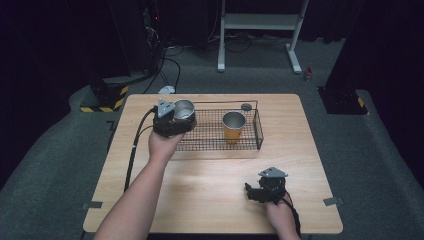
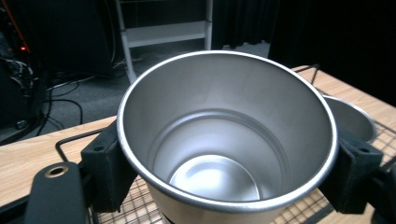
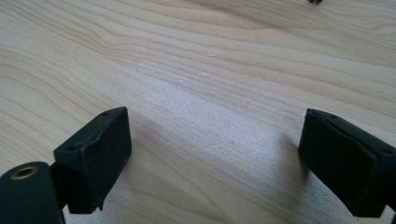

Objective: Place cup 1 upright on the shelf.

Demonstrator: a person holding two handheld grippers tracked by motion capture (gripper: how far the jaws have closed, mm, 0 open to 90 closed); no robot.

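Nearest, at the table's front right: right gripper in a hand, low over bare wood, jaws spread wide with nothing between them; in the right gripper view, just pale grain between the two black pads. Farther in, on the left: forearm reaching from the bottom edge up to the left hand, and past it the left gripper, clamped on a steel cup. Held upright by its sides, mouth up, at the left end of the wire basket, over that end's rim; whether resting on the mesh or hanging just above it, impossible to tell. In the left gripper view, cup empty, bare shiny bottom, one pad pressed against each side of the wall just under the lip, mesh below. Beside it in the basket, toward the right: orange cup with a steel inside, upright on the mesh, apart from the held one; its rim at the right edge of the left gripper view. On the wood behind the basket's far rail, a small dark disc.
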